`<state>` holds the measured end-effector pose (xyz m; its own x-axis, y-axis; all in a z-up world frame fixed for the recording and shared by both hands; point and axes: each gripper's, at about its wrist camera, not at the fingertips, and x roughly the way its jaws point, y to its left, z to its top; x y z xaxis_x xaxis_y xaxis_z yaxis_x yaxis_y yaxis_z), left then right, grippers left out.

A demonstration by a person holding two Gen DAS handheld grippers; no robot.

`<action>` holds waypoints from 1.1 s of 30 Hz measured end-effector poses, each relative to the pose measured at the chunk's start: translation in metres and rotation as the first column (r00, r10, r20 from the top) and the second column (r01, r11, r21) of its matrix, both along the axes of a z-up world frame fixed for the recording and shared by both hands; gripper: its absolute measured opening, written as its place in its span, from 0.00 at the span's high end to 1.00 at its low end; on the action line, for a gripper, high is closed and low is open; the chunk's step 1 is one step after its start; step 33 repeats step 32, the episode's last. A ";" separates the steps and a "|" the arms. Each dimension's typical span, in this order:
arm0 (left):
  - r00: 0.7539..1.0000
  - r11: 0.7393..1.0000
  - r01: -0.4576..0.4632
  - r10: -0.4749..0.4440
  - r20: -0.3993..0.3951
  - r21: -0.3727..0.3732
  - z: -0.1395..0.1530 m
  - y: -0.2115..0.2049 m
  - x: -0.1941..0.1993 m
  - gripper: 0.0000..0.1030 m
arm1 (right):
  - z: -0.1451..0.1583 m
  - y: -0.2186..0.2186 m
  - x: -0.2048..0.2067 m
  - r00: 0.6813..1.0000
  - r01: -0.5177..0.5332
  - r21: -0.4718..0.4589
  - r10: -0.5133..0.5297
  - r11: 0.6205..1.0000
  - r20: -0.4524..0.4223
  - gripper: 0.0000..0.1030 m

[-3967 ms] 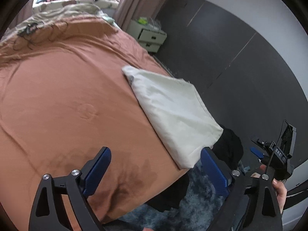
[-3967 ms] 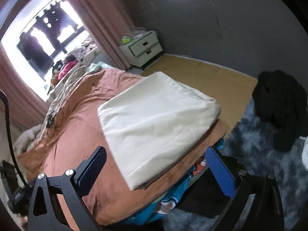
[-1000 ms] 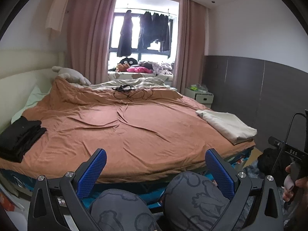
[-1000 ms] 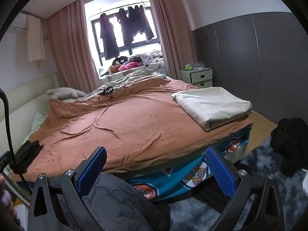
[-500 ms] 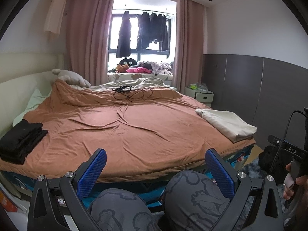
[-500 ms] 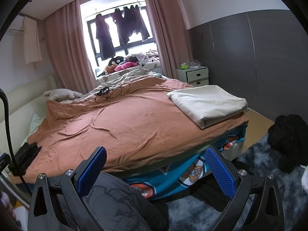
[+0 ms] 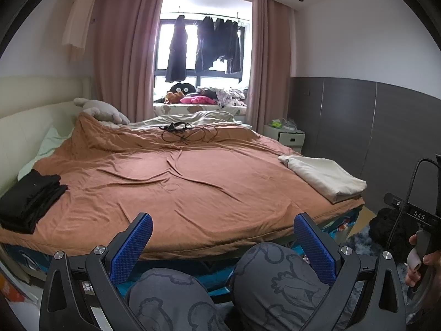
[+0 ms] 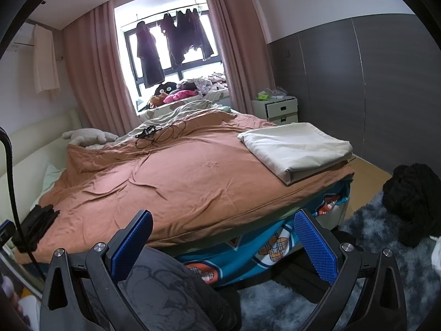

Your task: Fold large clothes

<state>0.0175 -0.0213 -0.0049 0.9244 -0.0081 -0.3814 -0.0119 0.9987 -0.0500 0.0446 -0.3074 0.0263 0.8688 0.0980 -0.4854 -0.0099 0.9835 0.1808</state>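
Note:
A folded cream cloth (image 7: 325, 176) (image 8: 297, 144) lies on the near right corner of the bed, on the brown cover (image 7: 176, 182) (image 8: 176, 176). A folded black garment (image 7: 27, 201) (image 8: 35, 220) rests on the bed's left edge. A heap of black clothes (image 8: 413, 195) (image 7: 391, 229) sits on the grey rug to the right. My left gripper (image 7: 223, 242) is open and empty, held above the person's knees (image 7: 275, 281), short of the bed. My right gripper (image 8: 223, 242) is also open and empty, back from the bed's foot.
Black cables (image 7: 184, 132) lie at the far side of the bed. A white nightstand (image 8: 278, 109) stands by the grey wall. A shaggy grey rug (image 8: 372, 248) covers the floor on the right. Clothes hang at the window (image 7: 204, 47). A hand (image 7: 421, 264) holds the other gripper's handle.
Four seconds ago both grippers hung close over the cream cloth; they have since drawn back to the foot of the bed. In the last second the views barely shifted.

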 end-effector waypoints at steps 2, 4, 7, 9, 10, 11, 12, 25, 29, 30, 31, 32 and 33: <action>1.000 1.000 0.000 0.000 -0.001 -0.001 0.000 0.000 -0.001 0.00 | -0.001 0.000 0.001 1.000 0.000 0.001 0.000 1.000 0.000 0.00; 1.000 1.000 -0.001 0.001 0.000 0.000 0.000 0.000 0.000 0.00 | 0.000 -0.001 0.000 1.000 0.001 0.001 -0.001 1.000 0.002 0.00; 1.000 1.000 0.000 0.000 -0.003 0.000 -0.001 0.000 0.000 0.00 | 0.000 -0.001 0.000 1.000 0.001 0.000 -0.001 1.000 0.001 0.00; 1.000 1.000 0.001 -0.001 -0.007 -0.001 -0.002 0.001 0.001 0.00 | 0.000 -0.001 0.000 1.000 0.001 0.001 -0.001 1.000 0.000 0.00; 1.000 1.000 0.001 -0.001 -0.007 -0.001 -0.003 0.000 0.001 0.00 | 0.000 -0.001 -0.001 1.000 0.001 0.001 -0.001 1.000 0.000 0.00; 1.000 1.000 0.001 -0.001 -0.006 0.000 -0.003 0.000 0.001 0.00 | 0.000 -0.001 -0.001 1.000 0.000 0.001 0.000 1.000 0.000 0.00; 1.000 1.000 0.000 0.000 -0.008 -0.001 -0.003 0.000 0.001 0.00 | 0.000 -0.001 -0.001 1.000 -0.002 0.001 0.002 1.000 -0.001 0.00; 1.000 1.000 -0.013 0.013 0.008 -0.010 -0.006 0.006 -0.005 0.00 | 0.001 -0.005 -0.002 1.000 -0.012 -0.008 0.011 1.000 -0.013 0.00; 1.000 1.000 -0.015 0.015 0.010 -0.015 -0.007 0.008 -0.007 0.00 | 0.003 -0.002 -0.003 1.000 -0.014 -0.022 0.014 1.000 -0.012 0.00; 1.000 1.000 -0.014 0.014 0.012 -0.015 -0.007 0.009 -0.008 0.00 | 0.004 -0.001 -0.002 1.000 -0.016 -0.023 0.016 1.000 -0.013 0.00; 1.000 1.000 -0.014 0.014 0.015 -0.016 -0.006 0.009 -0.009 0.00 | 0.003 0.000 -0.003 1.000 -0.017 -0.023 0.016 1.000 -0.013 0.00; 1.000 1.000 -0.014 0.015 0.018 -0.017 -0.006 0.010 -0.010 0.00 | 0.004 0.002 -0.002 1.000 -0.020 -0.023 0.020 1.000 -0.014 0.00; 1.000 1.000 -0.014 0.015 0.018 -0.017 -0.006 0.010 -0.010 0.00 | 0.004 0.002 -0.002 1.000 -0.020 -0.023 0.020 1.000 -0.014 0.00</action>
